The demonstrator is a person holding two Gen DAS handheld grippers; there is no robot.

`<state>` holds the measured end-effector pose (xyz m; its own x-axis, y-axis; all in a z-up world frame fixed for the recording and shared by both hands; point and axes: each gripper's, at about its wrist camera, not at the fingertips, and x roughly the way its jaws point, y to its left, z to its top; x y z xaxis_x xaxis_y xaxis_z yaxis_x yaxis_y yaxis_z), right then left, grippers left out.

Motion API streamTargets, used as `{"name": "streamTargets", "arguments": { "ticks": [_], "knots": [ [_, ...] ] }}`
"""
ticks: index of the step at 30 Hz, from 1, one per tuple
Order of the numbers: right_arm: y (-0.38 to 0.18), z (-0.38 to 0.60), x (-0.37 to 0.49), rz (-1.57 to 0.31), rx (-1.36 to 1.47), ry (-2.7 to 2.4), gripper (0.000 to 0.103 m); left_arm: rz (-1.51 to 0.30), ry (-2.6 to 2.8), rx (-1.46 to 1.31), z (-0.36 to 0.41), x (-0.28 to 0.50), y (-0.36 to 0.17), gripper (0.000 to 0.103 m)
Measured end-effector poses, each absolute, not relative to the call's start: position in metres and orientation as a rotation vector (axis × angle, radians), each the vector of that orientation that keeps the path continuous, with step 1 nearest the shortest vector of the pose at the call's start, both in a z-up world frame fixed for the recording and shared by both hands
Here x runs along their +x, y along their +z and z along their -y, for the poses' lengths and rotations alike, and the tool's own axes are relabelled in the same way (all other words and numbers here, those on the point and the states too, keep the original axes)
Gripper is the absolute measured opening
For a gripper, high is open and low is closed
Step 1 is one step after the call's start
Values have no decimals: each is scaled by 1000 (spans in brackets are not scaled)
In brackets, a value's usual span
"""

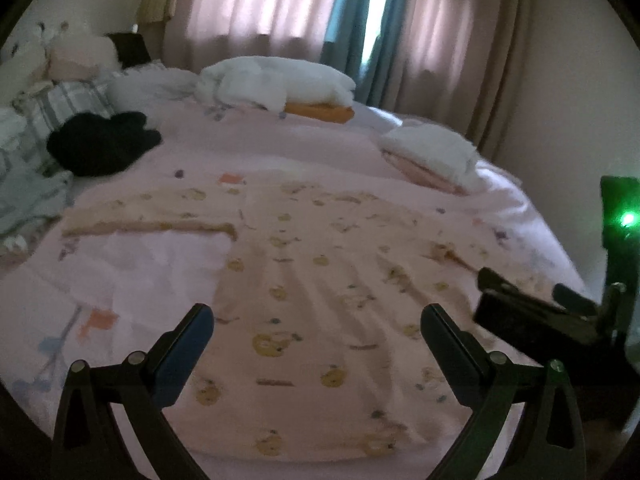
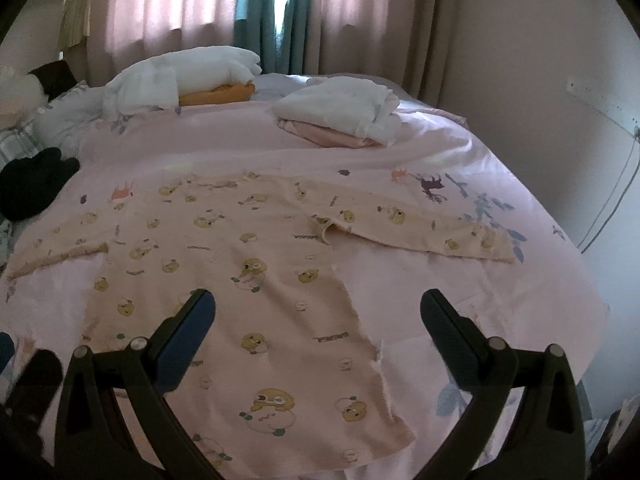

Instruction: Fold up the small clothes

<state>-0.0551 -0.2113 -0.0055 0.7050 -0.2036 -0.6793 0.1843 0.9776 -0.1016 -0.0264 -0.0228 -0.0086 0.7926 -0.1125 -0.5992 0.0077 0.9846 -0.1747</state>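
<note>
Pink bed [image 2: 460, 152] w/ duck-print shirt [image 2: 256, 264] spread flat below both grippers, left [image 1: 317, 332] & right [image 2: 318, 316], jaws apart.

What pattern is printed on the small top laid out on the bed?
Yellow cartoon ducklings on pale peach top; clearest in right wrist view.

left view blurred throughout; shirt [image 1: 304, 280] print unreadable there. shirt hem cut off by the lower edge. black item [image 2: 32, 184] cropped at the left edge, identity unclear.

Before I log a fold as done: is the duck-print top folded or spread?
Spread: the duck-print top lies flat on the bed, both sleeves out sideways.
</note>
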Motion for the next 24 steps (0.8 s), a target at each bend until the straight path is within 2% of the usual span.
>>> {"name": "streamTargets", "arguments": {
  "ticks": [24],
  "knots": [
    [-10, 209, -62, -785, -5, -170, 103, -647, -31, -154, 16, -28, -9, 102]
  ]
}}
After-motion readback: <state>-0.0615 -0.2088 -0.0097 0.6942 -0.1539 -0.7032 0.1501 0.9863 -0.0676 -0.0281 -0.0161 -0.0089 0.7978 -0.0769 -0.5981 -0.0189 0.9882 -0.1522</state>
